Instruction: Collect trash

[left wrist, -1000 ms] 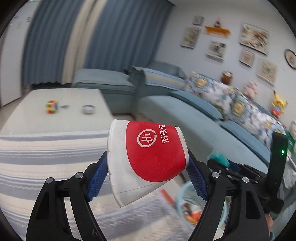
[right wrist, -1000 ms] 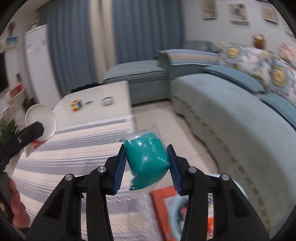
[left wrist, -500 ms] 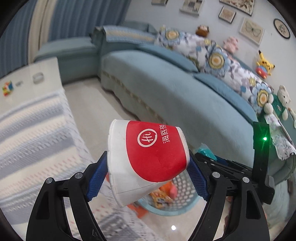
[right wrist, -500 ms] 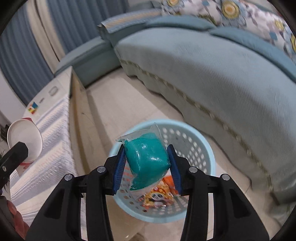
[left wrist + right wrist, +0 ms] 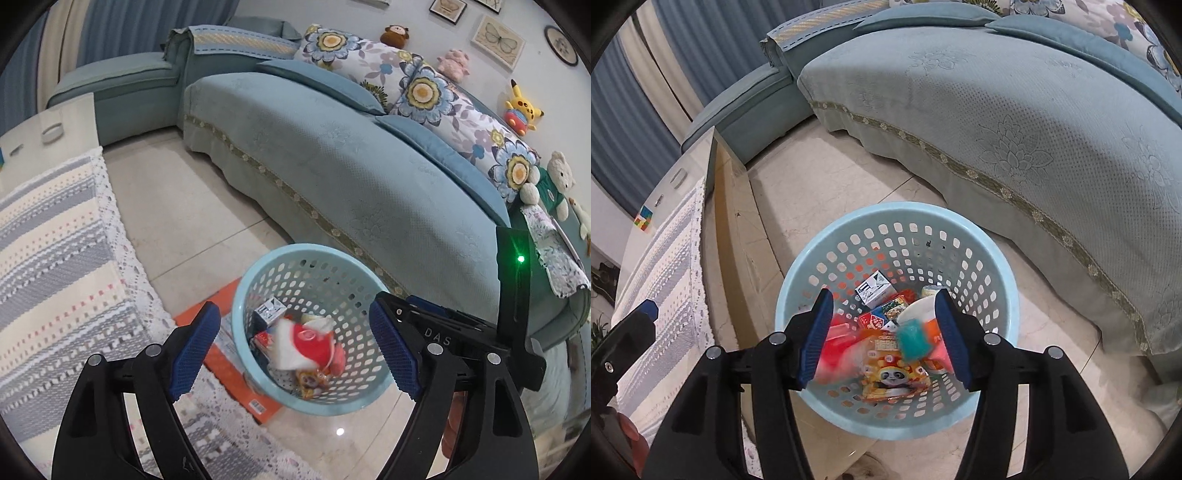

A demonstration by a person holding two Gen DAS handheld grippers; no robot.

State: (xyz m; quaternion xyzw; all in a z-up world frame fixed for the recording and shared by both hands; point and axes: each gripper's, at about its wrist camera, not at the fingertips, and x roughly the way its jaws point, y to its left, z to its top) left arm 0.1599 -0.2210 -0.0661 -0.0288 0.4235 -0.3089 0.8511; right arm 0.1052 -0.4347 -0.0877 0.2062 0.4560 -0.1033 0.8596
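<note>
A light blue perforated basket (image 5: 258,273) stands on the tiled floor and also shows in the right wrist view (image 5: 798,273). My left gripper (image 5: 293,350) is open above it; the red and white paper cup (image 5: 306,349), blurred, is inside the basket. My right gripper (image 5: 884,338) is open over the basket; the teal packet (image 5: 912,339), blurred, is dropping among wrappers, with a panda snack bag (image 5: 892,373) and small cartons (image 5: 873,288) below.
A blue sofa (image 5: 332,147) runs along the right. A low table with a striped cloth (image 5: 55,240) is on the left, with a colour cube (image 5: 642,218) on it. An orange flat box (image 5: 236,369) lies under the basket's left side.
Both grippers opened over the basket. The cup left my left gripper and the teal packet left my right gripper; both dropped into the basket.
</note>
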